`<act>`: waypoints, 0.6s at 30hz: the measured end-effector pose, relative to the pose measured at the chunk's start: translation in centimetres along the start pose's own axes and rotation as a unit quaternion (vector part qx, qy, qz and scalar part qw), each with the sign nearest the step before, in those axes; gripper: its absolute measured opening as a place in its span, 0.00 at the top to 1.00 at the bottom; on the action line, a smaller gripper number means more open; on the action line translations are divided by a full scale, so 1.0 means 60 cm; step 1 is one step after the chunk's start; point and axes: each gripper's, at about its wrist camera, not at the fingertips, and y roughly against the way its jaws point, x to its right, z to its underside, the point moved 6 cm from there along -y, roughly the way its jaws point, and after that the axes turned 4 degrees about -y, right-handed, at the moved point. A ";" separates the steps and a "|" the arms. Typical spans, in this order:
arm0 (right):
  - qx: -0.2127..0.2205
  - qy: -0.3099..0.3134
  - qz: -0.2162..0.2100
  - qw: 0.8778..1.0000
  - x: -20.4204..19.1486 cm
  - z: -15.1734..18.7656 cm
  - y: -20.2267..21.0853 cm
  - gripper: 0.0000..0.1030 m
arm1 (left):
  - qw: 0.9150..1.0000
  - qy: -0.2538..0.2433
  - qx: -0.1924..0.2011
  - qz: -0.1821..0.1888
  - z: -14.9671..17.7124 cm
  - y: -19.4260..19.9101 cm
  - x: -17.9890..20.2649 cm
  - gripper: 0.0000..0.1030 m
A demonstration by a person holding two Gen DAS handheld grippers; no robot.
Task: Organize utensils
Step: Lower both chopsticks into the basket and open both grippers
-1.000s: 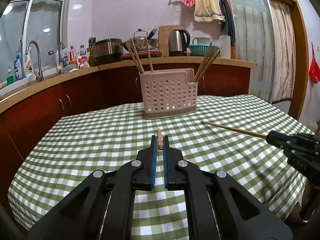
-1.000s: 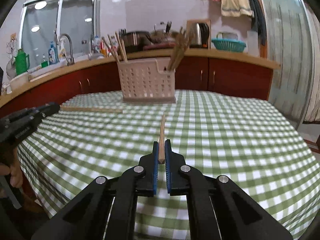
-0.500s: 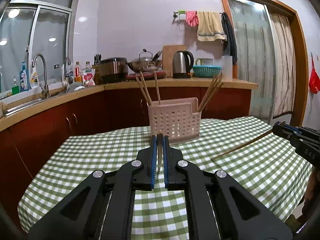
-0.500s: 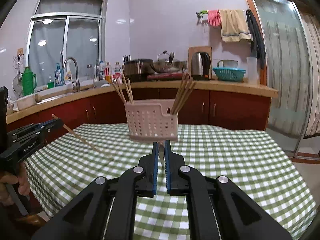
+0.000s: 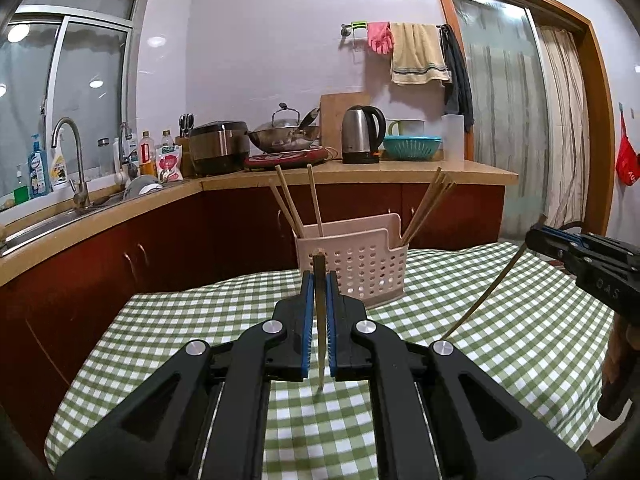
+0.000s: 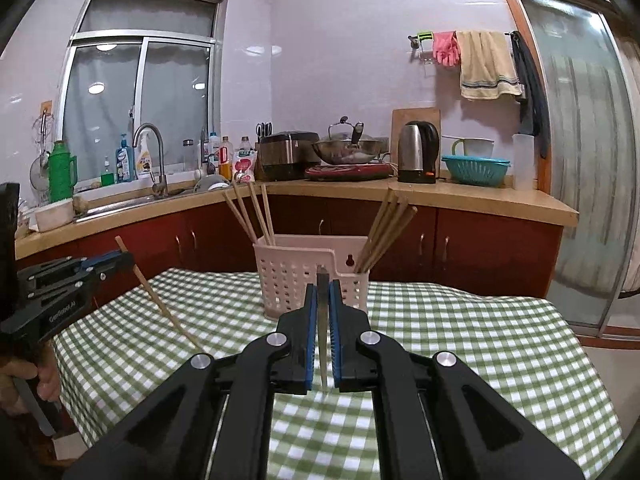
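Straight ahead of both sets of jaws sits the perforated caddy (image 5: pixel 352 268), standing on the checked surface (image 5: pixel 500 340), and that's clearly where we're headed. It already has chopsticks leaning out of two compartments: a few in the left one (image 5: pixel 294 208) and a bunch in the right one (image 5: pixel 428 204), so we reckon the sticks we're carrying go in with them.

Our left gripper (image 5: pixel 319 316) has its jaws nearly closed, pinching one chopstick (image 5: pixel 320 320) between the blue pads. The stick runs upright through the gap, its blunt top poking just above the jaw tips and its thin end hanging below them (well off the cloth, as far as we can tell). From the right wrist view you can see that same stick (image 6: pixel 160 300) slanting down from the left gripper, thin end lowest.

Our right gripper (image 6: pixel 323 320) is doing the same thing: jaws almost shut on its own chopstick (image 6: pixel 322 320), held upright with the narrow end down. Holding them vertical like this makes sense, since the caddy opens at the top and the sticks need to drop in tip first.

Both chopsticks are still short of the caddy, which is beyond the jaw tips. Next move, we'd guess, is up and forward over the rim.
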 end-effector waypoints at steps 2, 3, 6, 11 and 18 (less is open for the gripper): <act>0.000 -0.006 -0.004 1.000 0.003 -0.009 -0.013 0.93 | 1.000 0.000 0.000 0.002 -0.007 -0.010 -0.003 0.94; 0.001 -0.006 -0.004 1.000 0.003 -0.012 -0.018 0.93 | 1.000 0.000 -0.001 0.003 -0.010 -0.015 -0.005 0.94; 0.000 -0.008 -0.007 1.000 0.005 -0.018 -0.028 0.93 | 1.000 0.003 0.000 0.003 -0.018 -0.029 -0.009 0.93; 0.000 -0.006 -0.010 1.000 0.000 -0.027 -0.039 0.93 | 1.000 0.012 -0.005 0.001 -0.028 -0.048 -0.019 0.93; -0.001 -0.003 -0.011 1.000 -0.002 -0.036 -0.050 0.93 | 1.000 0.028 -0.008 0.001 -0.041 -0.070 -0.034 0.93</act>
